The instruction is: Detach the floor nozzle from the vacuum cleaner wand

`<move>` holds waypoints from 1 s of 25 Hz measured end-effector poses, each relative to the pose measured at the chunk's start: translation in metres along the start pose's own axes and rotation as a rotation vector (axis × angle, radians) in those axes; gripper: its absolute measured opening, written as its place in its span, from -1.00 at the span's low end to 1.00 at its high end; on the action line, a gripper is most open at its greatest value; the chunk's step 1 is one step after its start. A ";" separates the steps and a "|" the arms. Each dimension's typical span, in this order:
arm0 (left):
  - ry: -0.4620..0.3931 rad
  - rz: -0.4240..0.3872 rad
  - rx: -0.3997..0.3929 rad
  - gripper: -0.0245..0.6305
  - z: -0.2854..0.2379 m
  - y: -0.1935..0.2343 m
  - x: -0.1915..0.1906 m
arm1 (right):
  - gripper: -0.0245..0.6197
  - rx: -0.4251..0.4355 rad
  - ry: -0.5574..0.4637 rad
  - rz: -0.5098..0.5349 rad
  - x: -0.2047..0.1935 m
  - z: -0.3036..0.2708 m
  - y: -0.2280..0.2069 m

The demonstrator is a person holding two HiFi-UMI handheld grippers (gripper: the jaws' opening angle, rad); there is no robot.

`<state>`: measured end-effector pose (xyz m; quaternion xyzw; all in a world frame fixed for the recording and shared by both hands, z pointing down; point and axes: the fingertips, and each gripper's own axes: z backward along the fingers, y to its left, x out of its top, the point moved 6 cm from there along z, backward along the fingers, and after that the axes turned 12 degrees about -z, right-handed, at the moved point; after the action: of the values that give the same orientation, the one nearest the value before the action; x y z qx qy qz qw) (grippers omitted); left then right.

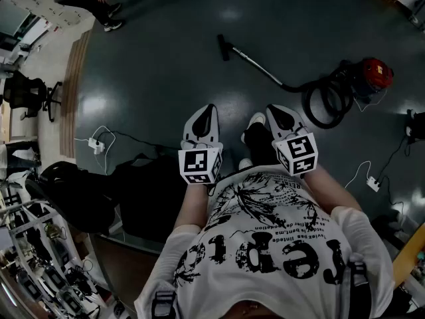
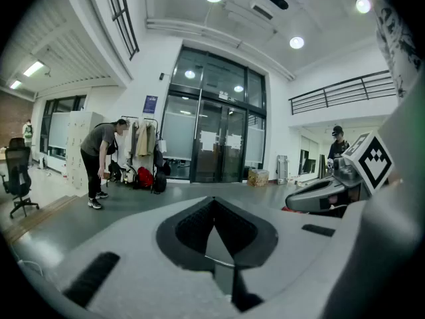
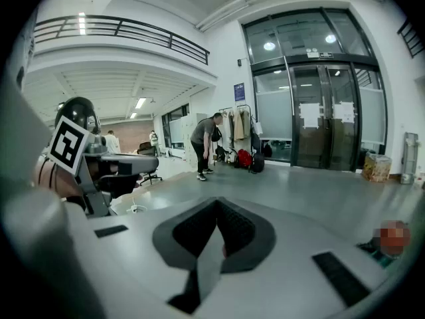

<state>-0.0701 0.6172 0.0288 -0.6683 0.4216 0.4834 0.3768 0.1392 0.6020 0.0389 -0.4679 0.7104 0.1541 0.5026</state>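
Both closed, empty: my white left gripper and right gripper; black floor nozzle on its metal wand lies ahead, seemingly nearer the left.

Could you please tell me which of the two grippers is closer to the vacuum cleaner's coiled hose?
The right gripper: it is held on the side where the coiled hose lies, while the left gripper is farther across.

Floor nozzle dtl too small
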 end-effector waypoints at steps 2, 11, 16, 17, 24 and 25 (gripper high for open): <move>0.019 0.027 0.017 -0.91 -0.022 0.015 -0.008 | -0.91 0.006 0.002 -0.010 0.008 -0.026 -0.012; 0.099 -0.007 0.049 -0.91 -0.165 0.122 -0.002 | -0.91 0.069 0.035 -0.156 0.082 -0.199 -0.098; 0.138 -0.022 0.038 -0.91 -0.253 0.162 0.010 | -0.91 0.120 0.074 -0.149 0.122 -0.275 -0.156; 0.145 -0.027 0.033 -0.91 -0.271 0.169 0.011 | -0.91 0.126 0.085 -0.139 0.127 -0.289 -0.166; 0.250 -0.071 -0.088 -0.91 -0.409 0.210 -0.039 | -0.91 0.082 0.129 -0.136 0.128 -0.396 -0.249; 0.254 -0.075 -0.103 -0.91 -0.431 0.219 -0.054 | -0.91 0.094 0.137 -0.126 0.122 -0.417 -0.260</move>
<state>-0.1416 0.1557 0.1669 -0.7578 0.4153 0.4016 0.3032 0.1076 0.1190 0.1859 -0.4970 0.7188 0.0563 0.4829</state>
